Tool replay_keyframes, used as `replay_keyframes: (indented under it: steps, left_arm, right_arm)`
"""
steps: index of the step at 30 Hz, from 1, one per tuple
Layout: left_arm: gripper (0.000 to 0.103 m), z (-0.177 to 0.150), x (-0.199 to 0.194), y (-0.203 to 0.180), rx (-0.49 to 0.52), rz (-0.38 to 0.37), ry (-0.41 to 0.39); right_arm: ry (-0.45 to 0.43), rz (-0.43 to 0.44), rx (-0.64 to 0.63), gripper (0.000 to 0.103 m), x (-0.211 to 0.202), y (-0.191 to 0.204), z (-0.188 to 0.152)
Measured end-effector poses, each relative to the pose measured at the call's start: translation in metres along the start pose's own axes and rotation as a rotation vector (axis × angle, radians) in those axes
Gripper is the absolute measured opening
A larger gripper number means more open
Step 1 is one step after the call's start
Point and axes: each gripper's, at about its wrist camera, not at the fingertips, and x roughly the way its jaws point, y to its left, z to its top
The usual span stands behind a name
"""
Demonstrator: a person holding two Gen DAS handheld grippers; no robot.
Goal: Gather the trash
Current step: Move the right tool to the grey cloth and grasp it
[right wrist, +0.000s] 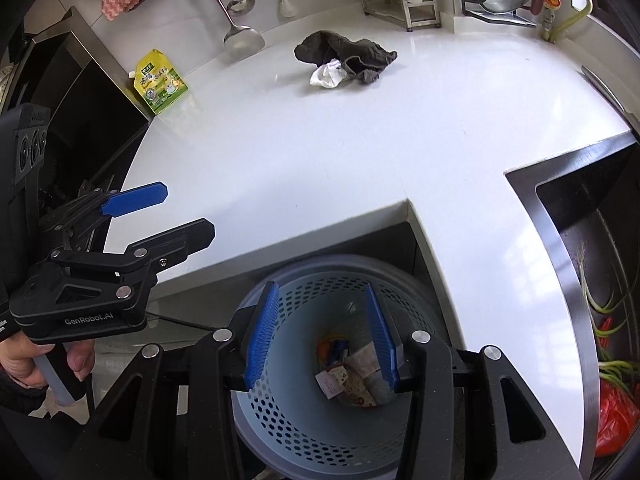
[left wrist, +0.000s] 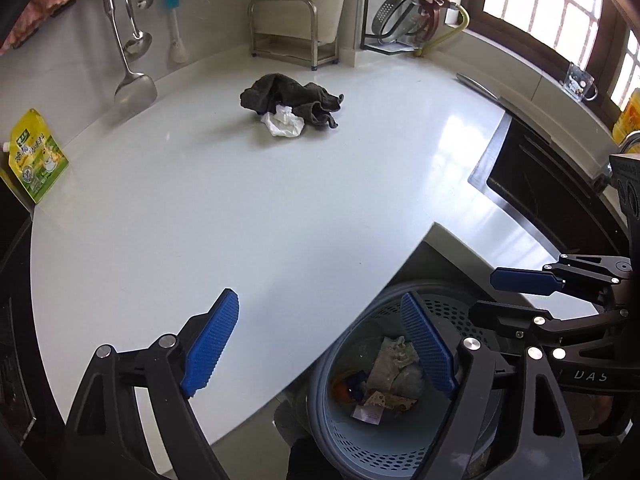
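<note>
Trash bin point(right wrist: 320, 420), perforated, pale blue, on floor below bench notch; paper scraps point(right wrist: 352, 376) at its bottom. Right tool point(right wrist: 324, 340) over bin mouth, jaws partway apart, nothing between. Left tool point(left wrist: 320, 344) wide open, empty, one finger over bench point(left wrist: 200, 220), other over bin. White crumpled tissue point(left wrist: 282, 122) far back on bench, touching dark rag point(left wrist: 296, 98). Yellow pouch point(left wrist: 38, 156) at left edge. Sink point(right wrist: 592, 260) to right.

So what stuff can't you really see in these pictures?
- Crumpled white thing: partly tucked under the dark cloth in both views, so I can't tell what it is.
- Trash at the bottom of the basket: small scraps, partly behind the right claw.
- Sink: cut off by the right wrist view's edge.
</note>
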Motion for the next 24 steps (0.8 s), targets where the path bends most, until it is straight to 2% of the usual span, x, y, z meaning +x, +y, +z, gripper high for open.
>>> replay_keyframes:
  steps: [13, 24]
  left_arm:
    - [0.081, 0.046, 0.010, 0.059, -0.031, 0.017, -0.037]
    - [0.081, 0.070, 0.030, 0.096, -0.044, 0.015, -0.027]
  right_arm:
    - [-0.018, -0.017, -0.013, 0.043, 0.024, 0.021, 0.055]
    - [-0.023, -0.030, -0.011, 0.044, 0.048, 0.025, 0.097]
